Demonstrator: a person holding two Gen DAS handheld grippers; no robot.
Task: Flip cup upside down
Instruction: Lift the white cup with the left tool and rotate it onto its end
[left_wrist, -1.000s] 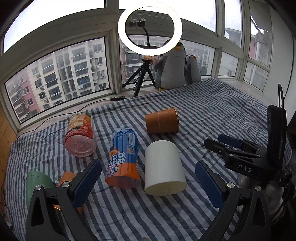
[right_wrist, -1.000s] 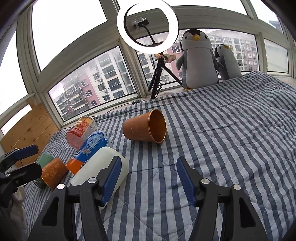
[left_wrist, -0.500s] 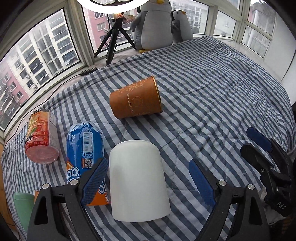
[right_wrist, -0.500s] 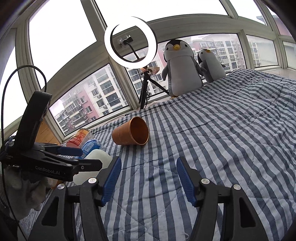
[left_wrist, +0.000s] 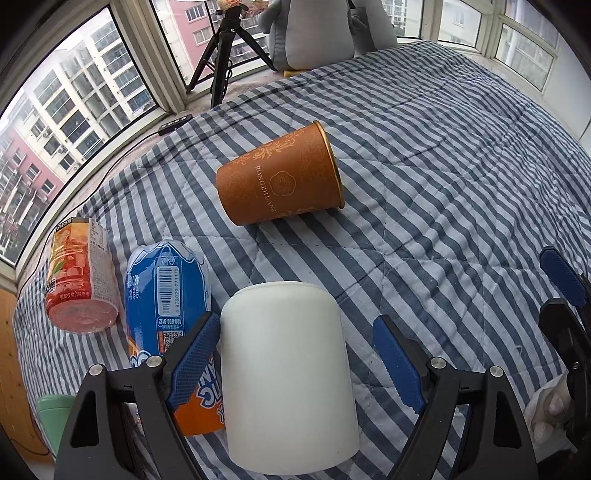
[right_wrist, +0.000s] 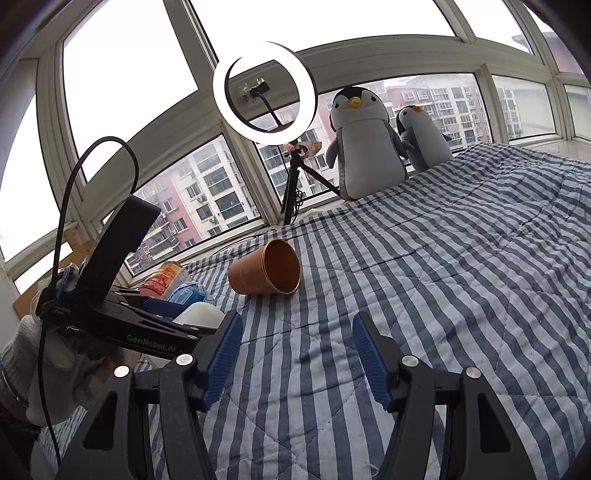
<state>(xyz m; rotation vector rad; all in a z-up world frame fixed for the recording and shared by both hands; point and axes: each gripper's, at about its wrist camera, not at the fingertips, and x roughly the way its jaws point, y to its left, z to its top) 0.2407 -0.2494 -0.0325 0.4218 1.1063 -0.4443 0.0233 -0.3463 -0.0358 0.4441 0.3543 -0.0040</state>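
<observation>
A white cup (left_wrist: 288, 373) lies on its side on the striped bed cover, its rim toward me. My left gripper (left_wrist: 295, 354) is open and straddles it, its left finger close beside the cup wall and the right one apart from it. The white cup (right_wrist: 199, 314) also peeks out behind the left gripper (right_wrist: 159, 325) in the right wrist view. A brown paper cup (left_wrist: 280, 177) lies on its side farther back; it shows in the right wrist view (right_wrist: 264, 273) too. My right gripper (right_wrist: 297, 354) is open and empty over bare cover; it shows at the left wrist view's right edge (left_wrist: 565, 291).
A blue-and-orange cup (left_wrist: 166, 295) and a red-orange cup (left_wrist: 79, 273) lie left of the white cup. A green cup (left_wrist: 55, 417) sits at lower left. Two penguin plush toys (right_wrist: 365, 147) and a ring light on a tripod (right_wrist: 264, 92) stand by the window.
My left gripper has moved forward and down over the white cup, which now sits between its fingers. My right gripper has drawn back and stays open.
</observation>
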